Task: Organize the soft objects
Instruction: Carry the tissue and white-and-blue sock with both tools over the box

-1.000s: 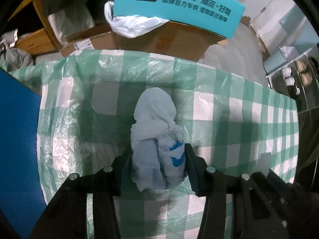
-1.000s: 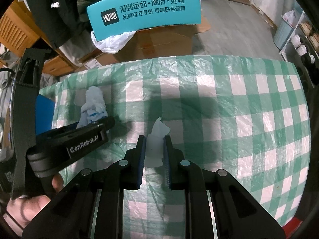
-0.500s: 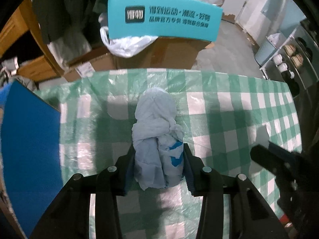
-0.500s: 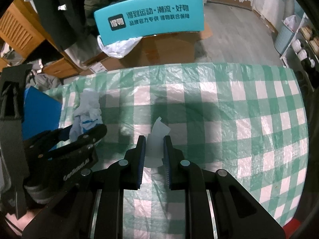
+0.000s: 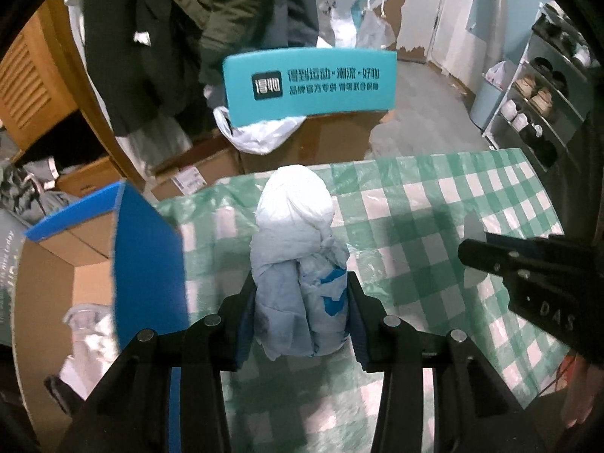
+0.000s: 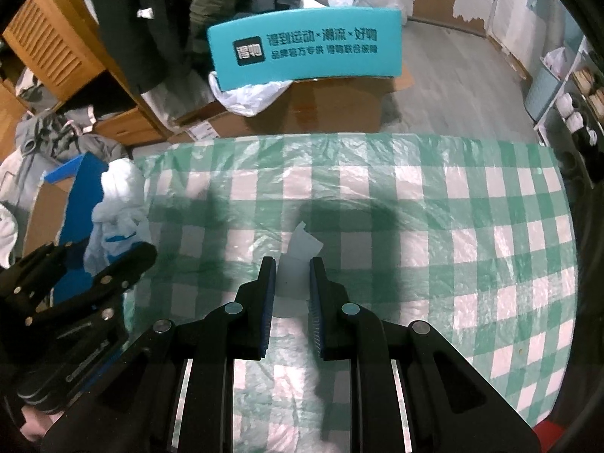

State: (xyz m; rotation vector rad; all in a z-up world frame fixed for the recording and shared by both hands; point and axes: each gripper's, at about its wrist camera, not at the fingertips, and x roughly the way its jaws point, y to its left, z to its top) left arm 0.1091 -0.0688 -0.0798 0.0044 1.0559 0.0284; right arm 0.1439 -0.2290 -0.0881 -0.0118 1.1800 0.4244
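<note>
Clamping the white cloth bundle above the checked tablecloth, our left gripper neared the blue box; our right gripper pinched a white scrap. We judged the loose bundle could slip out or snag the box rim.

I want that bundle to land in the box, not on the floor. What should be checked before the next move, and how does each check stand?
1. Left gripper holds the white-and-blue crumpled cloth bundle: ok, jaws pressed on both its sides.
2. Bundle clear of the green-checked plastic tablecloth: ok, it looks lifted.
3. Open blue-edged cardboard box within reach: ok, just left of the bundle.
4. Room inside the box: cannot tell, only some pale soft items show at its bottom.
5. Right gripper keeps the thin white paper scrap: ok, jaws shut on it.
6. Grippers apart: ok, a gap shows between them.
</note>
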